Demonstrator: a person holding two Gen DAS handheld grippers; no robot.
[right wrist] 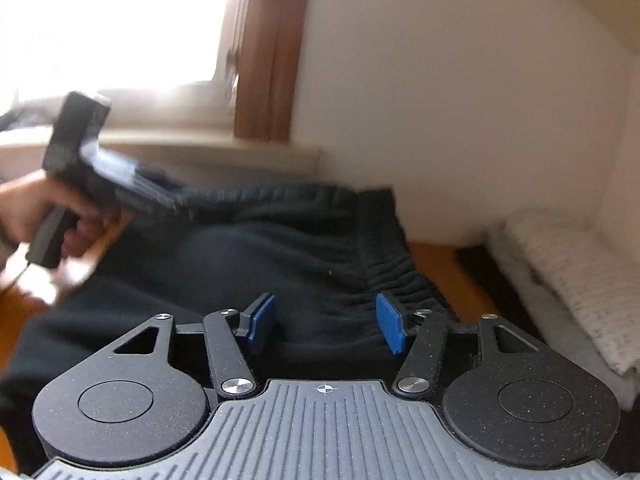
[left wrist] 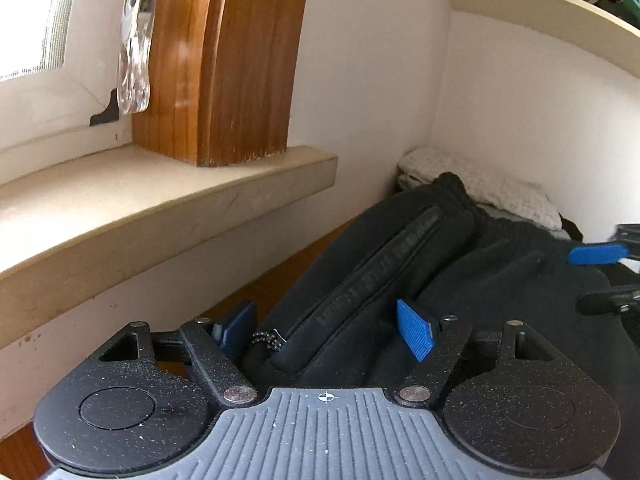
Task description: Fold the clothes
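A black garment [left wrist: 400, 264] with a zipped pocket and an elastic waistband [right wrist: 384, 264] lies bunched on a wooden table [right wrist: 452, 276]. My left gripper [left wrist: 325, 330] is open and low over the pocket end, with black cloth lying between its blue pads. My right gripper [right wrist: 326, 322] is open too, its jaws astride a fold of cloth beside the waistband. In the left wrist view one blue pad [left wrist: 596, 254] of the right gripper shows at the right edge. In the right wrist view the left gripper [right wrist: 160, 196] is blurred, held by a hand [right wrist: 36, 208].
A folded white knitted cloth [left wrist: 480, 188] [right wrist: 568, 280] lies in the far corner against the wall. A beige window sill [left wrist: 160, 208] juts out over the table's left side, with a wooden frame [left wrist: 224, 60] on it. Overhead runs a shelf [left wrist: 540, 12] with books.
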